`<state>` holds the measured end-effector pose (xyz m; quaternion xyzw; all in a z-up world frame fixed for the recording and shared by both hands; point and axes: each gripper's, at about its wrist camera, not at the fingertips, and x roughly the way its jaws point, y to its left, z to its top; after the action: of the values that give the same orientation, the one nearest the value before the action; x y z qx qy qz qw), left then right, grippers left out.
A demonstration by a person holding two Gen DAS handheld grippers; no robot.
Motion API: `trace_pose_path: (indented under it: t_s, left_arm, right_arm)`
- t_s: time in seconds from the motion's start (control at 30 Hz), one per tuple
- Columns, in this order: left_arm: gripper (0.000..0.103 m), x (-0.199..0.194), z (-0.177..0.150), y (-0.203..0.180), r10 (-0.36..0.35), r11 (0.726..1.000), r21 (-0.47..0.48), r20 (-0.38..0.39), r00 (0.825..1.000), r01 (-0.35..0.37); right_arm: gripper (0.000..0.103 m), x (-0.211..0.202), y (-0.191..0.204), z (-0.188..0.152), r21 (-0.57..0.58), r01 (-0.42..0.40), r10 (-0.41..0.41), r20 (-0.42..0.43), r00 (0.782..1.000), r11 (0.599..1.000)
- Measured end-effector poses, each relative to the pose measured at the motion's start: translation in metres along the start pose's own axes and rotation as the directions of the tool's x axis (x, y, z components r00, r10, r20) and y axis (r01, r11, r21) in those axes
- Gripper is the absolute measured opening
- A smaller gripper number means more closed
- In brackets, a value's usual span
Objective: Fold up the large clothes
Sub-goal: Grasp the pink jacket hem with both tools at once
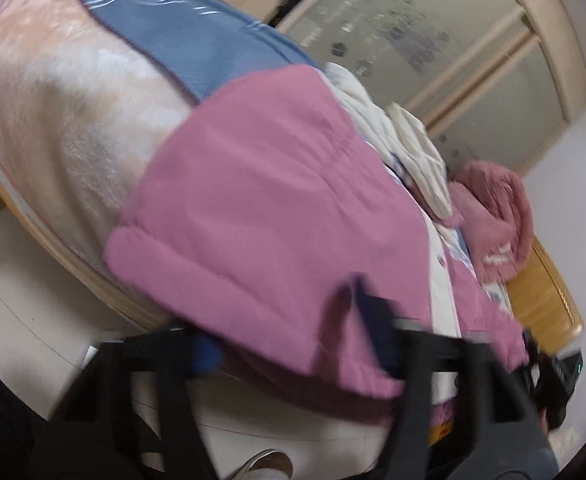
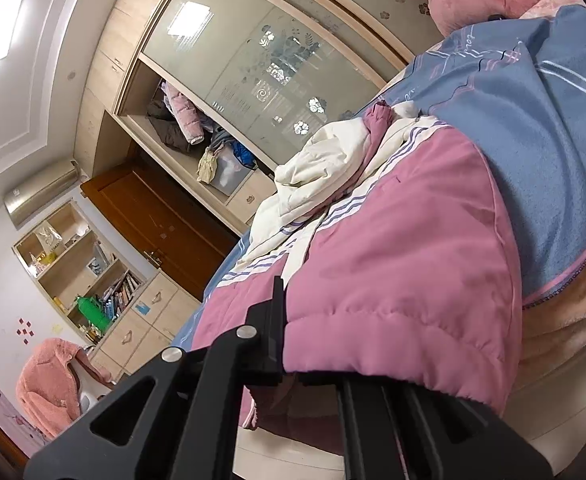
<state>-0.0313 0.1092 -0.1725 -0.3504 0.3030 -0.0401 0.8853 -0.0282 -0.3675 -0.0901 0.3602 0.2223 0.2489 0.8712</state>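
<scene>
No text can be read with certainty. The blue blanket (image 2: 533,128), upper right of the right wrist view, carries cursive script too small to make out. White marks on the pink garment (image 1: 497,216), right in the left wrist view, are blurred.

wardrobe (image 2: 253,64): frosted sliding doors | door (image 2: 161,224): dark wood | bookshelf (image 2: 85,276): recessed | walls: white | floor (image 1: 33,320): pale

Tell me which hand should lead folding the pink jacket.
Right, probably. The right tool is shut on the pink jacket at its hem. The left tool straddles the hem too, but the blurred view doesn't show a firm grip.
</scene>
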Motion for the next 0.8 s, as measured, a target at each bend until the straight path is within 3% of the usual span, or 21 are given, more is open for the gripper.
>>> trace_pose_path:
  t_s: [0.1, 0.23, 0.3, 0.37, 0.67, 0.8]
  left_arm:
    - [0.005, -0.006, 0.005, -0.002, 0.004, 1.000, -0.003, 0.053, 0.999, -0.004]
    - [0.004, -0.031, 0.006, -0.043, -0.008, 0.977, 0.213, 0.186, 0.983, -0.032]
    - [0.004, -0.042, 0.009, -0.067, -0.028, 0.949, 0.312, 0.241, 0.970, -0.050]
    - [0.004, -0.050, 0.020, -0.084, -0.053, 0.937, 0.347, 0.277, 0.959, -0.048]
    - [0.004, -0.052, 0.097, -0.135, -0.104, 0.926, 0.377, 0.301, 0.948, -0.018]
    - [0.004, -0.044, 0.136, -0.173, -0.129, 0.898, 0.439, 0.322, 0.938, -0.028]
  right_arm:
    - [0.004, 0.001, -0.001, 0.000, 0.001, 0.004, -0.004, -0.004, 1.000, 1.000]
    - [0.004, 0.001, 0.002, 0.006, 0.000, 0.004, -0.004, 0.001, 1.000, 1.000]
    - [0.004, 0.003, 0.008, 0.016, -0.023, 0.000, 0.000, 0.006, 1.000, 1.000]
    - [0.004, 0.003, 0.013, 0.025, -0.046, -0.003, 0.004, 0.016, 1.000, 0.999]
    - [0.003, 0.021, 0.056, 0.107, -0.174, 0.015, -0.005, 0.058, 0.998, 0.985]
    - [0.003, 0.044, 0.065, 0.153, -0.207, 0.024, -0.009, 0.073, 0.997, 0.978]
